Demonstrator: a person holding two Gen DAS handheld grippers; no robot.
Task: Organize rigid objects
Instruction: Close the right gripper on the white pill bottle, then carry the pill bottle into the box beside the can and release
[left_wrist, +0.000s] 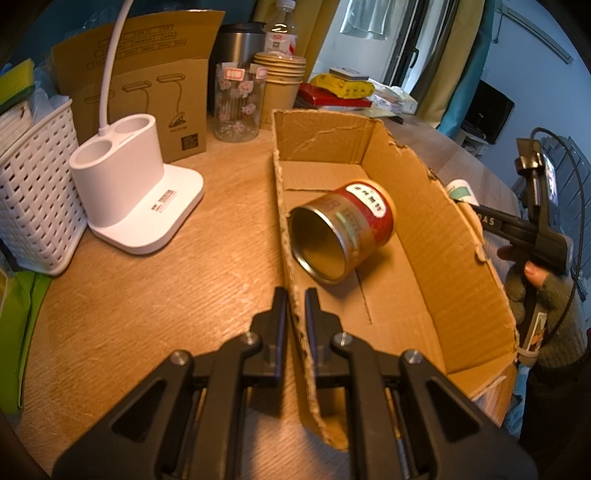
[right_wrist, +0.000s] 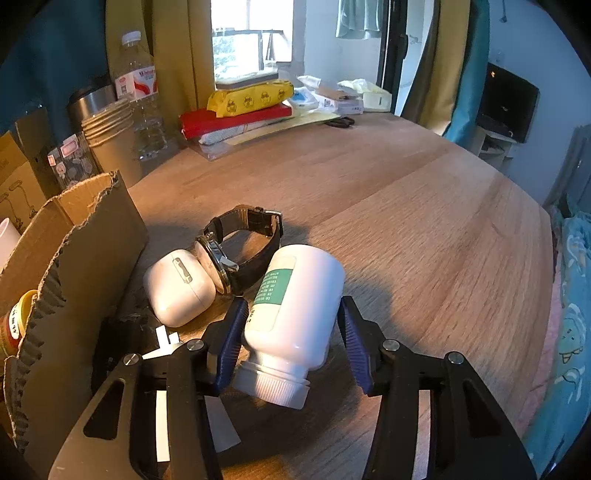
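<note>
White plastic bottle (right_wrist: 293, 325) with a green label lies tilted on the wooden counter (right_wrist: 406, 206), cap toward the camera, between the blue pads of the right gripper (right_wrist: 291, 328). The near pad looks to touch it; the far pad stands just clear, so no firm pinch yet. Risk: a one-sided squeeze on that round wall could roll it into the white earbud case (right_wrist: 179, 288) and black-strapped wristwatch (right_wrist: 240, 243) just beyond. Left gripper (left_wrist: 295, 308) is pressed together on the wall of the torn cardboard box (left_wrist: 424, 236), steadying it; a red-labelled tin can (left_wrist: 340, 230) lies inside.
</note>
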